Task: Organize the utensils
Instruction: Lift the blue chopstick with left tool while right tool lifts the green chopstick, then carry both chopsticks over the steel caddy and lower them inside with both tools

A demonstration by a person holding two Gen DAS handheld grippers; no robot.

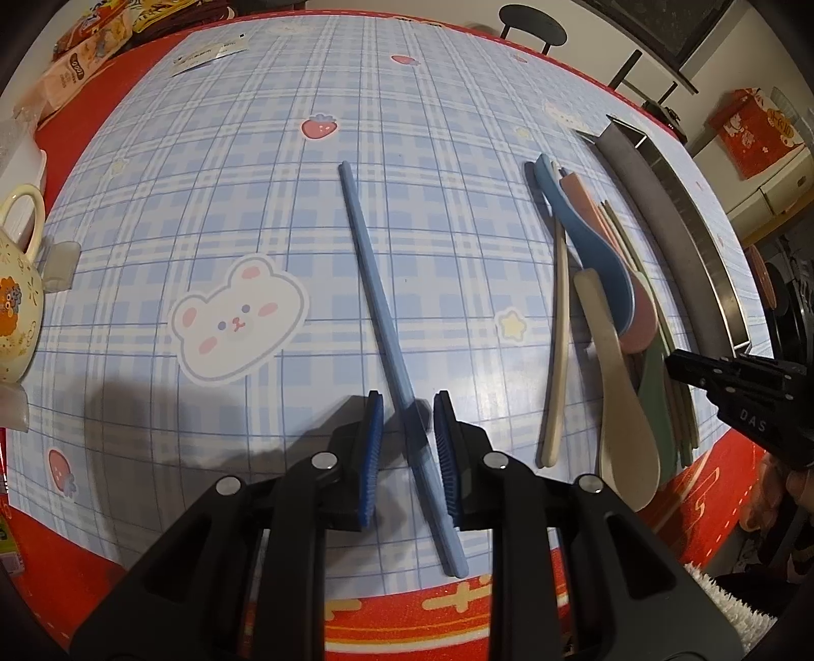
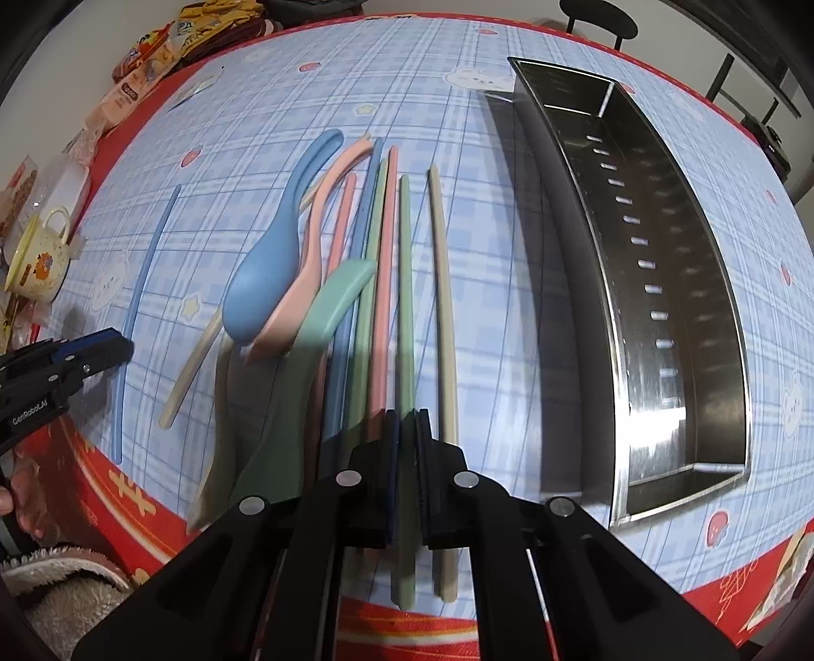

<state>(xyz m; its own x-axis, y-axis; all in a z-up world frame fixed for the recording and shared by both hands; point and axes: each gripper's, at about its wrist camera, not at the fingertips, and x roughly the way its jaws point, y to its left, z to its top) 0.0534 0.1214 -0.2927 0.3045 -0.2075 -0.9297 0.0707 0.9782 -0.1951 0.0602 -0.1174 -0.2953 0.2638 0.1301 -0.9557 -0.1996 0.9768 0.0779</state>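
Note:
A lone blue chopstick (image 1: 386,325) lies on the plaid mat, also seen in the right wrist view (image 2: 140,300). My left gripper (image 1: 407,407) is open, its blue pads straddling the stick's near part without closing on it. A pile of pastel utensils lies to the right: a blue spoon (image 2: 269,264), a pink spoon (image 2: 300,300), a green spoon (image 2: 305,356), a cream spoon (image 1: 620,401) and several chopsticks. My right gripper (image 2: 406,422) is shut on a green chopstick (image 2: 405,305). A beige chopstick (image 2: 443,325) lies just right of it.
A long steel holder (image 2: 722,284) lies at the right on the mat. A cream mug (image 1: 15,284) stands at the far left. Snack packets (image 1: 86,46) sit at the back left. The table's red edge (image 1: 407,610) is close below the grippers.

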